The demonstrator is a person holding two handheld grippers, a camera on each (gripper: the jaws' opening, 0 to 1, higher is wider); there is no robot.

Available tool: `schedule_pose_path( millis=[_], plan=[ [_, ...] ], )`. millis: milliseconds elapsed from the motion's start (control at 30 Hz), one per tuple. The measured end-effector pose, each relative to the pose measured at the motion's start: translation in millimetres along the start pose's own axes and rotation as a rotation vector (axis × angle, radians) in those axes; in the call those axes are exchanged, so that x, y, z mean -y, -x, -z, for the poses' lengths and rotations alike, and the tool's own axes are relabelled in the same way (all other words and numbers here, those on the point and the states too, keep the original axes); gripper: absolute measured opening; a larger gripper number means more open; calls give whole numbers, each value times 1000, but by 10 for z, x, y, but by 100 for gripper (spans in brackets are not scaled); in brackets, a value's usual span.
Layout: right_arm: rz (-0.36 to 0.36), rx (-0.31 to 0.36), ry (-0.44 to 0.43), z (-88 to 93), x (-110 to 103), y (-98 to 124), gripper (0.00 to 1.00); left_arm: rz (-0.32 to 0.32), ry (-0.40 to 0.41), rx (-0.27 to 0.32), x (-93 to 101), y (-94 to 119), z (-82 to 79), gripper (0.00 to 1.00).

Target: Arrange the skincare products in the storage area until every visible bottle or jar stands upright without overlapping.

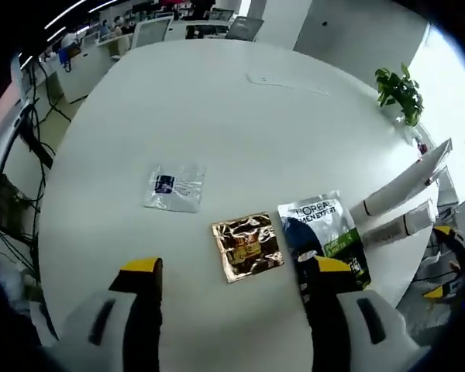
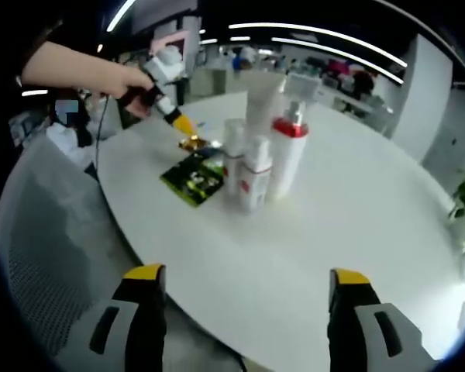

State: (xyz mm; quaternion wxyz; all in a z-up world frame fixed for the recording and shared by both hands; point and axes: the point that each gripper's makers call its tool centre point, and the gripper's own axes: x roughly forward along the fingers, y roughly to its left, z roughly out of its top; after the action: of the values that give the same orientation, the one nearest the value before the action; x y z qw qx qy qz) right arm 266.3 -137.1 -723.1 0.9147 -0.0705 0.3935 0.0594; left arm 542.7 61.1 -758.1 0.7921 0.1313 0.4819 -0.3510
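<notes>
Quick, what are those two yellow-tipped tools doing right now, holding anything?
Left tool: open, holding nothing, above the gold sachet.
Right tool: open, holding nothing, facing the bottles.

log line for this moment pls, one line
left gripper: open, over gold sachet | right gripper: open, holding nothing | bottles: upright, clustered | table: white

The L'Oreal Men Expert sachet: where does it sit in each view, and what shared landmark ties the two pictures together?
Left gripper view: L'Oreal sachet lies lower right, flat on the table, just above the left gripper's own right-hand finger.
Right gripper view: L'Oreal sachet lies centre-left, flat, beside the standing bottles.
Shared landmark: the gold foil sachet next to it.
</notes>
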Motion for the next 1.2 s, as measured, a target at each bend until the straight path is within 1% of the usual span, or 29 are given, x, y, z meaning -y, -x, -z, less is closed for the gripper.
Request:
schedule_pose_path(
  millis=[100, 200, 267, 367, 400, 433, 500, 567, 633, 667, 733, 800, 1000, 1067, 1133, 1200],
  plan=[
    [5, -8, 6, 15, 9, -2, 89, 12, -18, -2, -14, 42, 93, 78],
    [6, -13, 11, 20, 8, -1, 89, 42, -35, 9, 1, 98, 163, 77],
    [7, -14, 14, 22, 8, 0, 89, 41, -42, 17, -14, 126, 218, 76],
    [12, -16, 16, 24, 17, 2, 89, 47, -49, 27, -9, 176, 300, 79],
    [14, -16, 15, 26, 21, 2, 89, 46, -58, 31, -3, 194, 317, 80],
    [15, -17, 14, 28, 25, 2, 89, 46, -89, 36, 2, 223, 335, 81],
    [17, -19, 11, 33, 28, 2, 89, 47, -122, 52, 34, 291, 364, 83],
    [16, -20, 10, 35, 26, 1, 89, 56, -133, 80, 64, 360, 378, 85],
    [16, -23, 16, 40, 24, -1, 89, 56, -129, 103, 74, 419, 393, 85],
    [15, -23, 16, 40, 22, -3, 89, 62, -131, 129, 88, 457, 391, 85],
    [15, -26, 19, 43, 23, -5, 89, 67, -131, 152, 99, 510, 411, 86],
    [15, -30, 20, 49, 21, -7, 89, 79, -122, 160, 117, 556, 454, 87],
    [17, -39, 27, 63, 20, -5, 89, 90, -91, 199, 186, 702, 566, 90],
    [21, -44, 33, 74, 23, -4, 89, 77, -86, 236, 198, 775, 596, 89],
    [24, -46, 34, 75, 28, -1, 89, 66, -95, 251, 207, 817, 635, 89],
    [31, -47, 34, 79, 41, 0, 89, 54, -92, 258, 203, 860, 684, 90]
  ],
)
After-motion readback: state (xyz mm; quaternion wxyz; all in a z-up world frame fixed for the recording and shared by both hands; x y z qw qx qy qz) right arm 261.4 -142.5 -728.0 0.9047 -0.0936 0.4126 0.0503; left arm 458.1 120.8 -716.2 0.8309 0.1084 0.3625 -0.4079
